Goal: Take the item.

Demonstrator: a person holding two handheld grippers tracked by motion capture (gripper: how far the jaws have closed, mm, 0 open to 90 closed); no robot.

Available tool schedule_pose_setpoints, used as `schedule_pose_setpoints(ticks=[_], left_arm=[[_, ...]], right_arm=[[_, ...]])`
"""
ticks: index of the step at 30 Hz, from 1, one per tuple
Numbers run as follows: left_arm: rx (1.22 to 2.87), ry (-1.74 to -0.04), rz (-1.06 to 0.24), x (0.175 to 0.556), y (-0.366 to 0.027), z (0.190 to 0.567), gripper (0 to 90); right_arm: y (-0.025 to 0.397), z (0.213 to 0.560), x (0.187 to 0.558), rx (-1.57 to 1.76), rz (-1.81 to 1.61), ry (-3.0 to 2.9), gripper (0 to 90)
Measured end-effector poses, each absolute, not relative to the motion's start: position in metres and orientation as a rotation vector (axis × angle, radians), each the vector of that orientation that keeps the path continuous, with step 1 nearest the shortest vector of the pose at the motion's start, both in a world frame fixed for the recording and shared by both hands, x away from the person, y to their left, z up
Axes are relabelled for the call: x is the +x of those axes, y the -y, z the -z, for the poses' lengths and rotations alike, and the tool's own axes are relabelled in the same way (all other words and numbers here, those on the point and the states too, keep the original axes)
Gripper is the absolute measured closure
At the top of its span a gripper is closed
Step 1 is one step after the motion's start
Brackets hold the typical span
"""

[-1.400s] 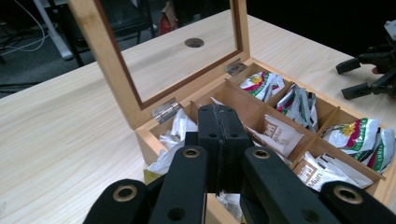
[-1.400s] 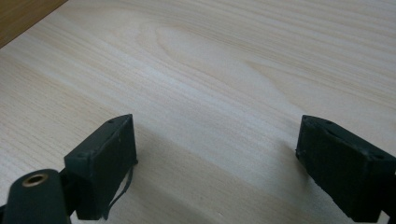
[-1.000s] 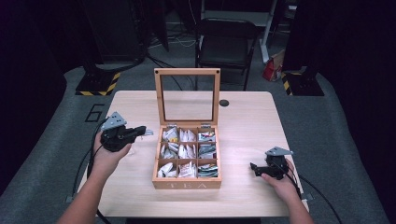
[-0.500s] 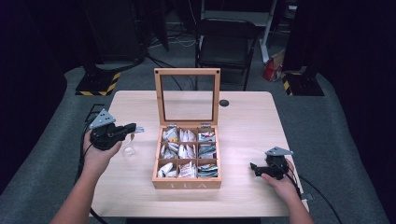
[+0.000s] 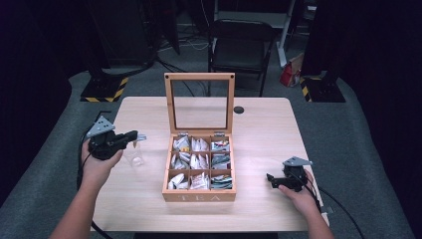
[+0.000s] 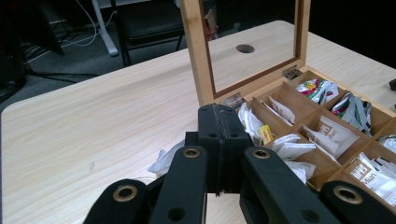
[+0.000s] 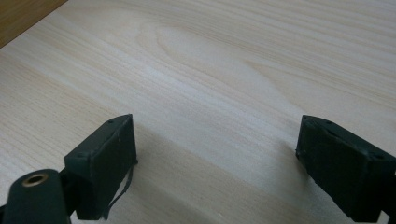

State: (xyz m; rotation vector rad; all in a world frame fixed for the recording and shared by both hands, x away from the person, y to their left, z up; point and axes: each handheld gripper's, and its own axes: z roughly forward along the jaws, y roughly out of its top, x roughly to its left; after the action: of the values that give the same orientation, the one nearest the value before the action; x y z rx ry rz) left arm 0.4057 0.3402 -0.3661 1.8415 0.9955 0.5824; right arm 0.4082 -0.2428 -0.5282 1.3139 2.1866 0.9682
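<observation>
A wooden tea box (image 5: 199, 195) sits mid-table with its glass lid (image 6: 196, 51) standing upright. Its several compartments hold paper tea bags. Left of the box, my left gripper (image 5: 135, 135) is shut on a white tea bag (image 5: 142, 137), just above a small clear glass (image 5: 134, 155). In the left gripper view the jaws (image 6: 219, 116) press together and the white tea bag (image 6: 161, 161) shows beneath them. My right gripper (image 5: 271, 179) rests low at the table's right front, open. Its jaws (image 7: 215, 154) stand wide apart over bare wood, holding nothing.
A round cable hole (image 5: 239, 109) lies in the tabletop behind the box. A black chair (image 5: 239, 42) stands beyond the far edge, and a red bag (image 5: 288, 74) sits on the floor. Cables trail from both grippers off the table's sides.
My left gripper has carried the tea bag leftward away from the box to a spot above the glass. The right gripper has stayed still.
</observation>
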Motion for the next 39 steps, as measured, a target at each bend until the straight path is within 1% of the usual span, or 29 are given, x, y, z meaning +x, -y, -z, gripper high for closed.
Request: schedule_pose_setpoints(ticks=[9, 14, 39], left_arm=[[1.832, -1.02, -0.601, 0.406, -0.35, 0.367, 89.7], [1.827, -1.038, -0.591, 0.407, -0.354, 0.372, 89.7], [1.839, -1.123, -0.551, 0.418, -0.362, 0.407, 89.7]], right_arm=[[0.243, 0.528, 0.408, 1.313, -0.968, -2.187, 11.5], [0.243, 0.528, 0.408, 1.307, -0.963, -2.189, 11.5], [0.243, 0.528, 0.408, 1.31, -0.968, -2.188, 11.5]])
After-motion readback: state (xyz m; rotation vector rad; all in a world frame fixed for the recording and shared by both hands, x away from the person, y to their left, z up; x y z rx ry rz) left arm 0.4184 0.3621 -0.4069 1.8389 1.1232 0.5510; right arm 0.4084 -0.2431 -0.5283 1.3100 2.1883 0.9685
